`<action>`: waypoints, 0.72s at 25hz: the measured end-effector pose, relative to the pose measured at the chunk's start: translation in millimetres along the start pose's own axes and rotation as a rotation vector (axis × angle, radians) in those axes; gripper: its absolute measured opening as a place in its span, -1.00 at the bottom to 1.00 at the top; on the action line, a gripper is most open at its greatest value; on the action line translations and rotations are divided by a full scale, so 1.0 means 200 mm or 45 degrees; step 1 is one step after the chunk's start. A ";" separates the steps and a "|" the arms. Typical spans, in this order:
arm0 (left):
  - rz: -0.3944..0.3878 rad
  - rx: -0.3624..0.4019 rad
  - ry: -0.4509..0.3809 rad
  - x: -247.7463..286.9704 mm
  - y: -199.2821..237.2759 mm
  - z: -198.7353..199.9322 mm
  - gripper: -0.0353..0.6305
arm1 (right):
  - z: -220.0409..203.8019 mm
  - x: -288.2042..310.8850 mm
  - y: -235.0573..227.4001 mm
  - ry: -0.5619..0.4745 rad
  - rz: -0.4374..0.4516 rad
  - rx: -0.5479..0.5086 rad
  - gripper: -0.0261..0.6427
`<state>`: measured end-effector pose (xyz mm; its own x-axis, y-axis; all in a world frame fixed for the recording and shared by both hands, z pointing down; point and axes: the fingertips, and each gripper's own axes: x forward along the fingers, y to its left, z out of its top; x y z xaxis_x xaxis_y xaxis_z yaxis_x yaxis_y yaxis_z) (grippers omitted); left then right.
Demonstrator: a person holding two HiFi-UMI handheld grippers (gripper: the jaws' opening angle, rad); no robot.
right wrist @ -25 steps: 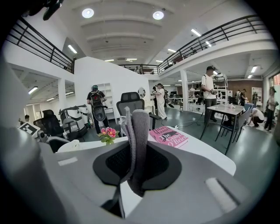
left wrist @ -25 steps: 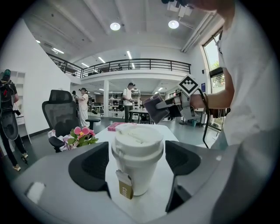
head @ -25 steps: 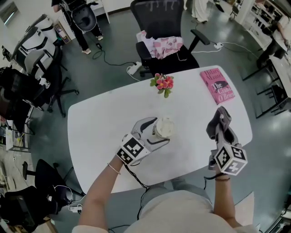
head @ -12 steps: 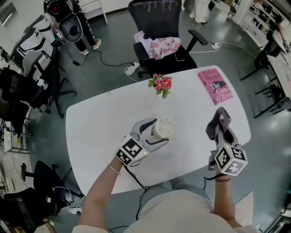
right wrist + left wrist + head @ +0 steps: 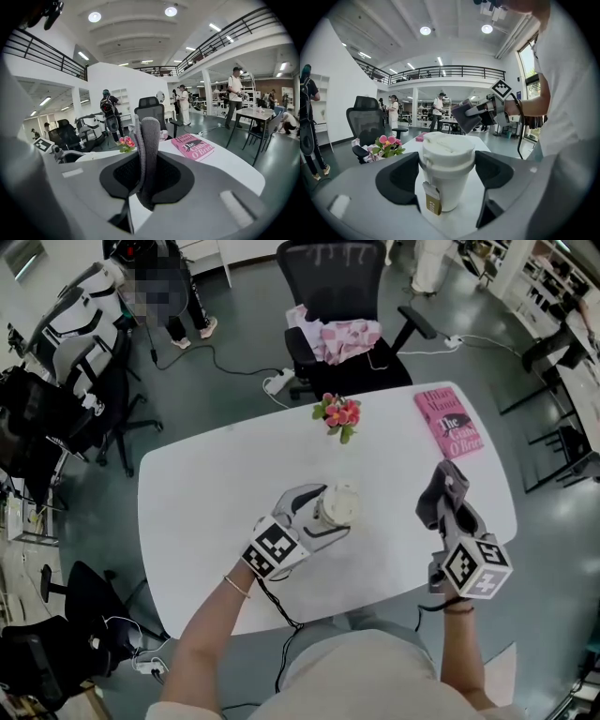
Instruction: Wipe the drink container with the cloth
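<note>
While the left gripper [image 5: 447, 177], its jaws just closed wide onto the drink container [image 5: 338, 504] on the table [image 5: 206, 493], clasps only the lid rim, the cloth [image 5: 441, 495] pinched in the right gripper [image 5: 147, 180] could tip it.

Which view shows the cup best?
The left gripper view: the cup stands close, its side, lid and tag visible. The head view shows only its lid from above; the right gripper view misses it.
</note>
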<state>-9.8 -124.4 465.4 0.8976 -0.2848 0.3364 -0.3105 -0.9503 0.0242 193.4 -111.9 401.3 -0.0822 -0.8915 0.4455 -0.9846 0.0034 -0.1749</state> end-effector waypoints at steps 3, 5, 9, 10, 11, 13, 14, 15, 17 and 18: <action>0.002 -0.004 -0.001 0.00 0.00 0.00 0.24 | 0.01 0.02 0.06 0.028 0.079 -0.007 -0.71; 0.003 -0.006 -0.003 0.00 0.00 0.00 0.24 | 0.02 0.03 0.10 0.040 0.130 -0.025 -0.71; 0.009 -0.004 -0.009 0.01 0.00 -0.01 0.24 | 0.05 0.05 0.19 0.071 0.257 -0.054 -0.71; 0.010 -0.004 -0.010 0.01 0.00 -0.01 0.24 | 0.05 0.05 0.21 0.084 0.288 -0.056 -0.72; 0.010 -0.004 -0.012 0.01 0.00 -0.01 0.24 | 0.06 0.05 0.23 0.098 0.316 -0.061 -0.71; 0.012 -0.004 -0.017 0.01 0.00 0.00 0.24 | 0.08 0.05 0.27 0.127 0.364 -0.084 -0.71; 0.013 -0.004 -0.019 0.01 0.00 0.00 0.24 | 0.08 0.05 0.29 0.143 0.390 -0.098 -0.71; 0.015 -0.004 -0.022 0.01 0.00 -0.01 0.24 | 0.09 0.05 0.32 0.161 0.421 -0.109 -0.71; 0.017 -0.005 -0.025 0.01 -0.01 -0.01 0.24 | 0.09 0.06 0.38 0.212 0.505 -0.130 -0.71; 0.017 -0.005 -0.025 0.01 -0.01 -0.01 0.24 | 0.09 0.06 0.42 0.244 0.555 -0.144 -0.71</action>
<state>-8.6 -123.6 468.5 0.8992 -0.3002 0.3183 -0.3241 -0.9457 0.0235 112.8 -129.3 376.4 -0.5071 -0.6966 0.5075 -0.8618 0.4165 -0.2894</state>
